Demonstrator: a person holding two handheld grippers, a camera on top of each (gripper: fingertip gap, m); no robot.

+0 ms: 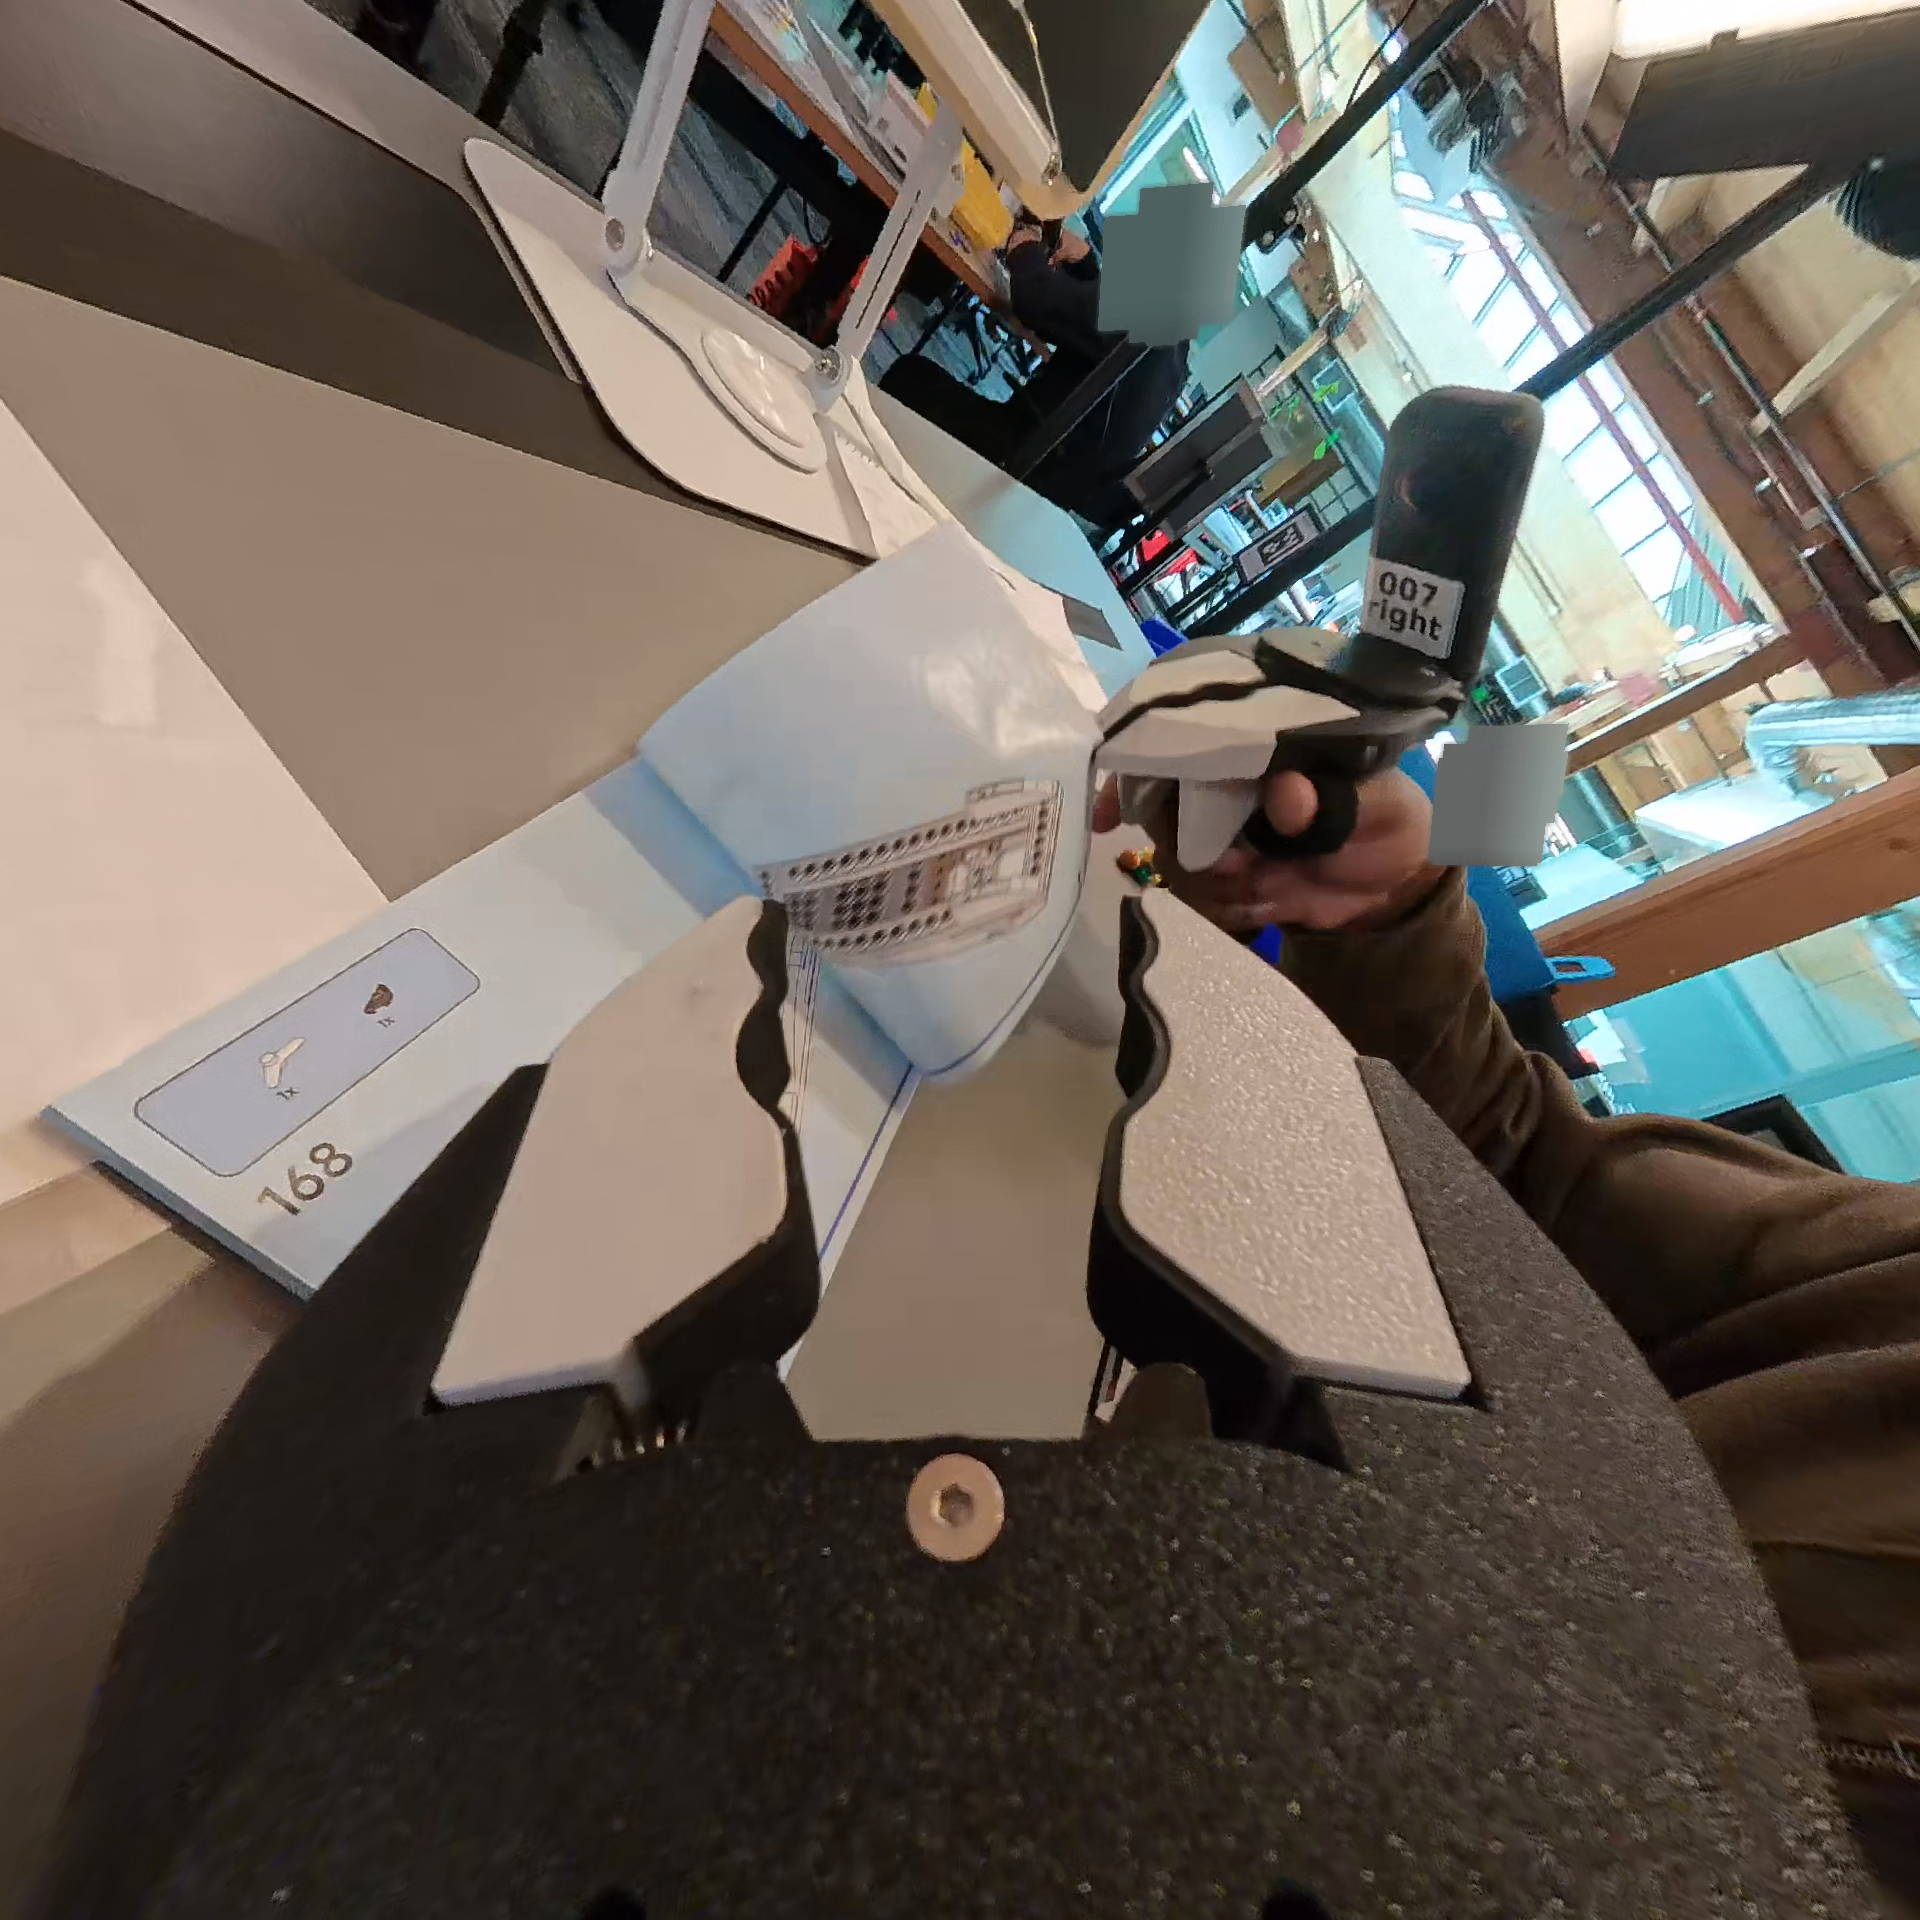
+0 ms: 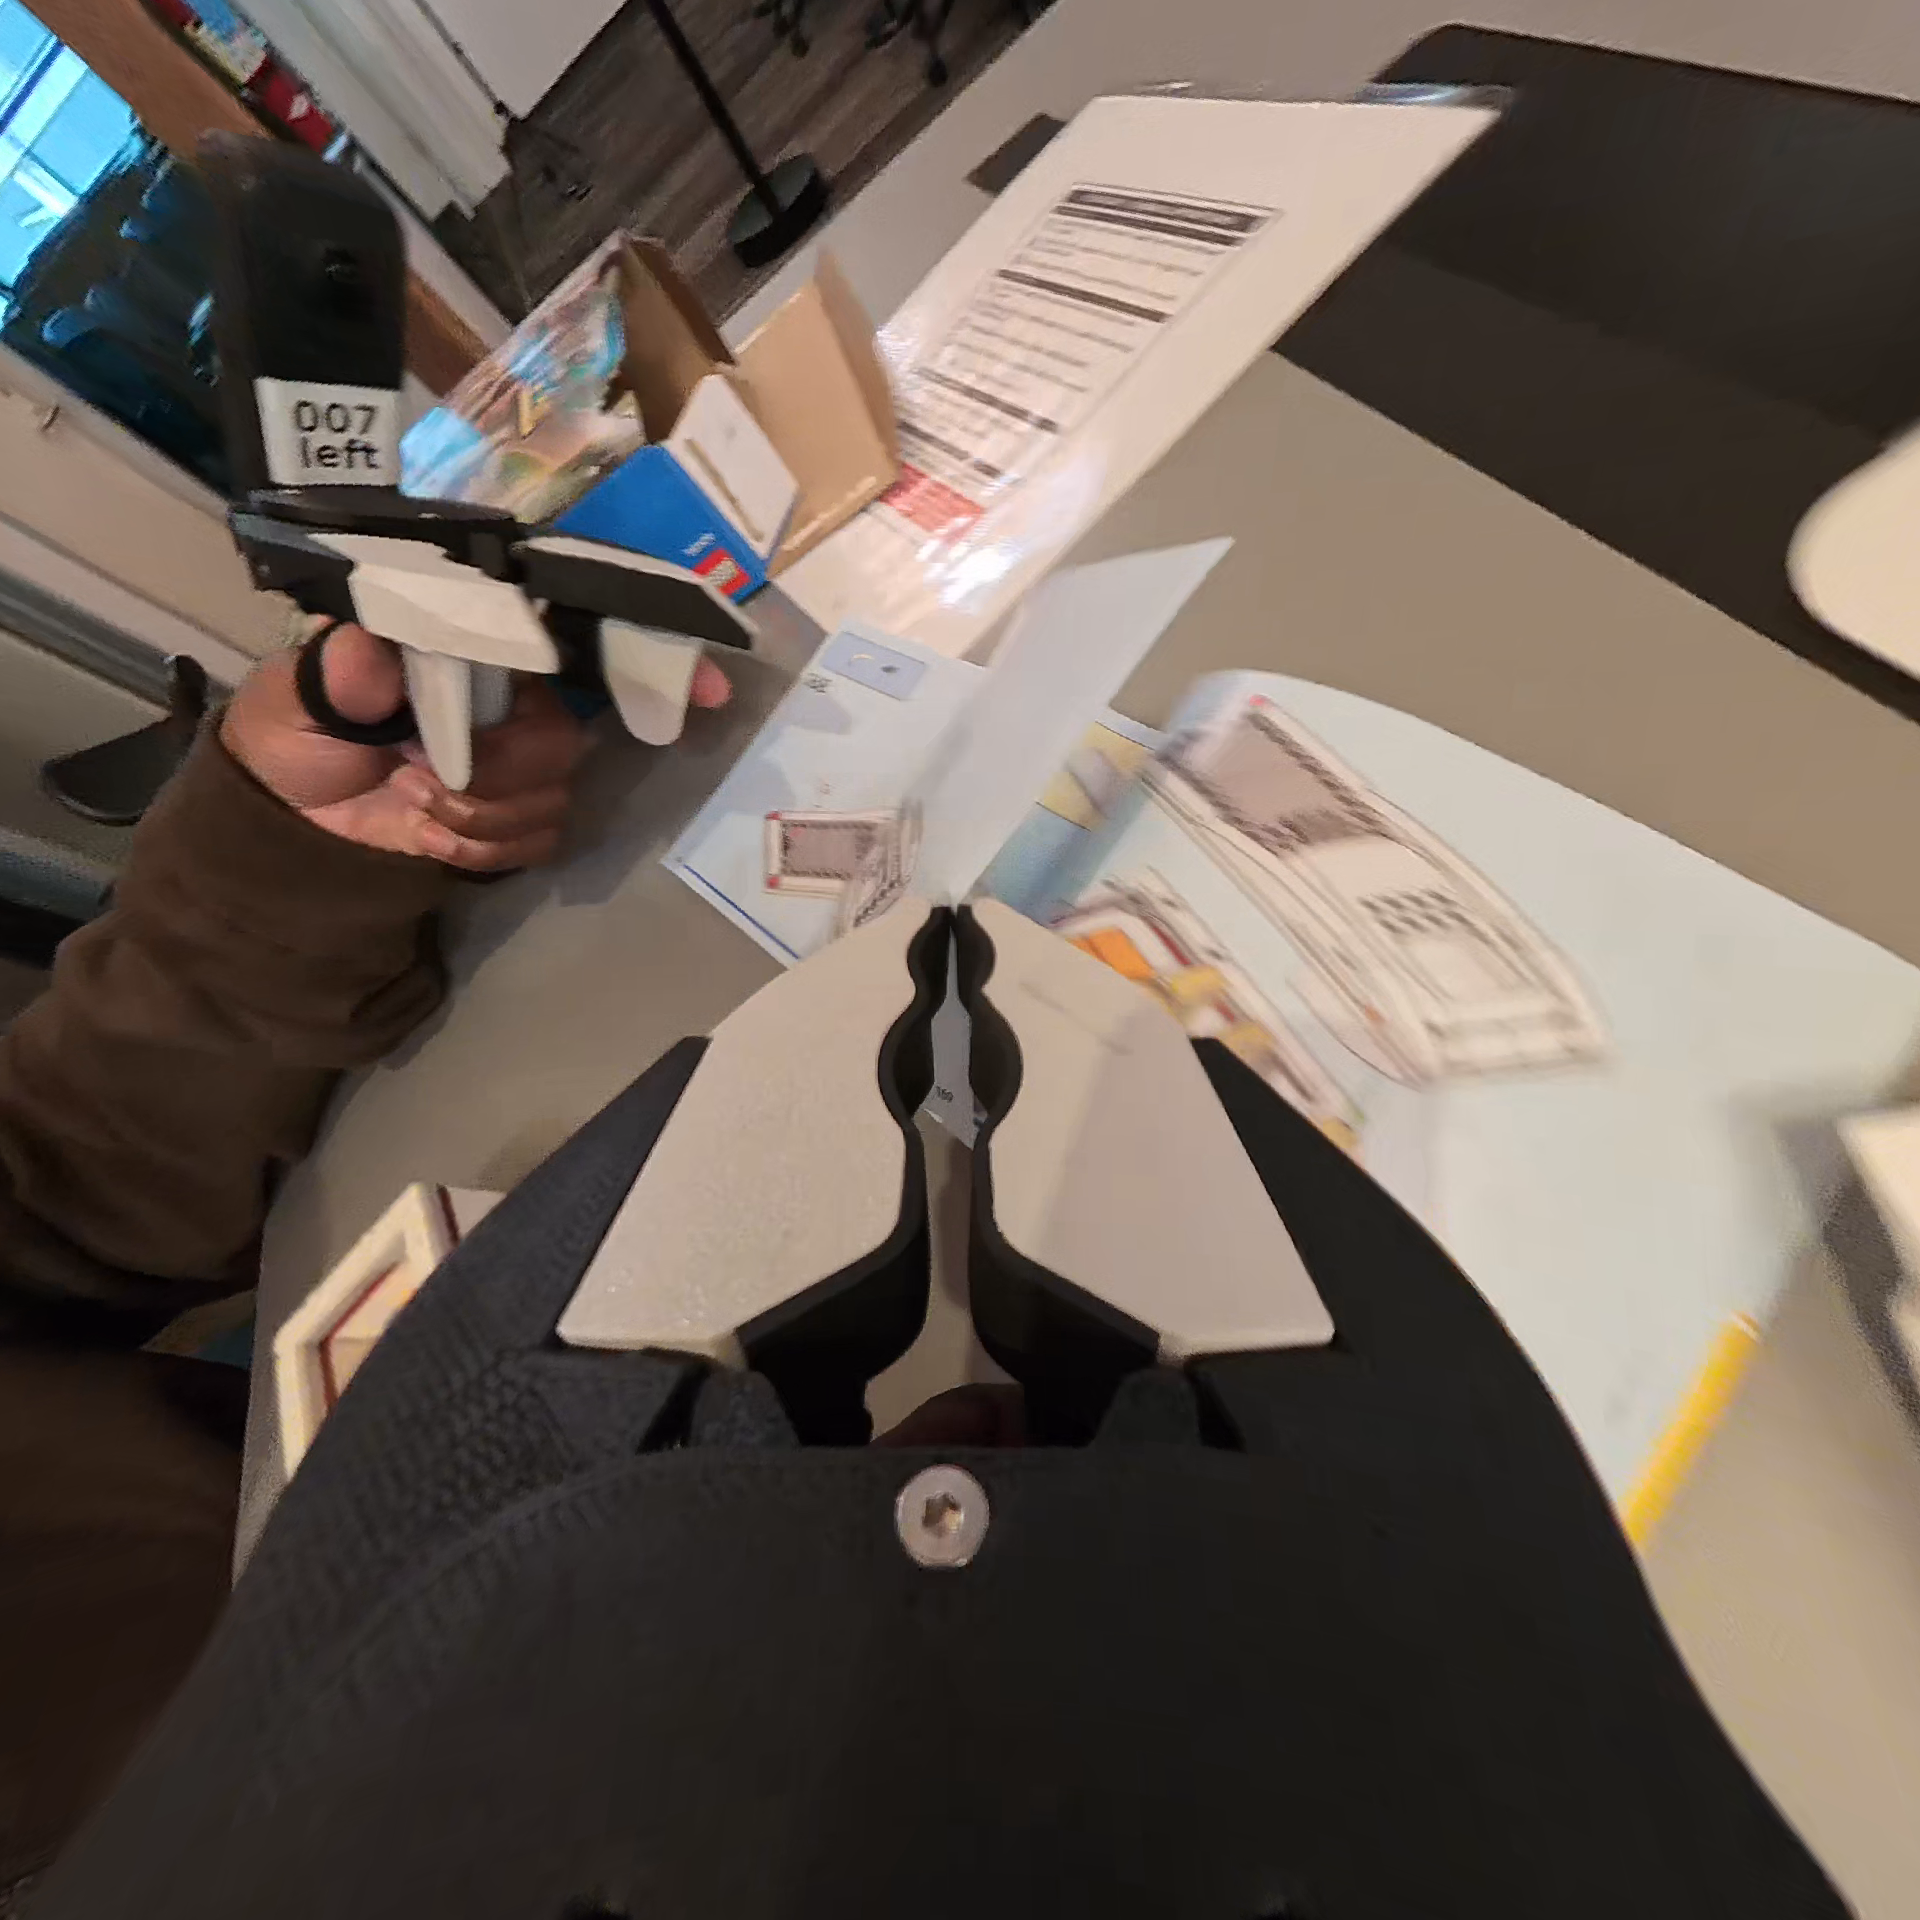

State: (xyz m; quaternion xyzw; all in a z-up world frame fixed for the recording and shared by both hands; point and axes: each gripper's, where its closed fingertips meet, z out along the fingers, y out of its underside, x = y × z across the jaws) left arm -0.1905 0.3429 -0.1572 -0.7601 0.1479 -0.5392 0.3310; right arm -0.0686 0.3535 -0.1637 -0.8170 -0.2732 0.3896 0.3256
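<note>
Right wrist view, right tongs (image 2: 952, 914) pinching booklet page (image 2: 1060, 707)

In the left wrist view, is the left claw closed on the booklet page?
No. The left claw stands open with nothing pressed between its fingers, while the lifted booklet page curls up ahead of it, pinched by the right claw.

My right handle (image 1: 1455, 468) carries a white printed label (image 1: 1408, 608), and my left handle (image 2: 312, 281) carries another label (image 2: 332, 436). A booklet page (image 1: 436, 1039) bears a corner number. A laminated sheet (image 2: 1091, 312) is covered in printed text.
</note>
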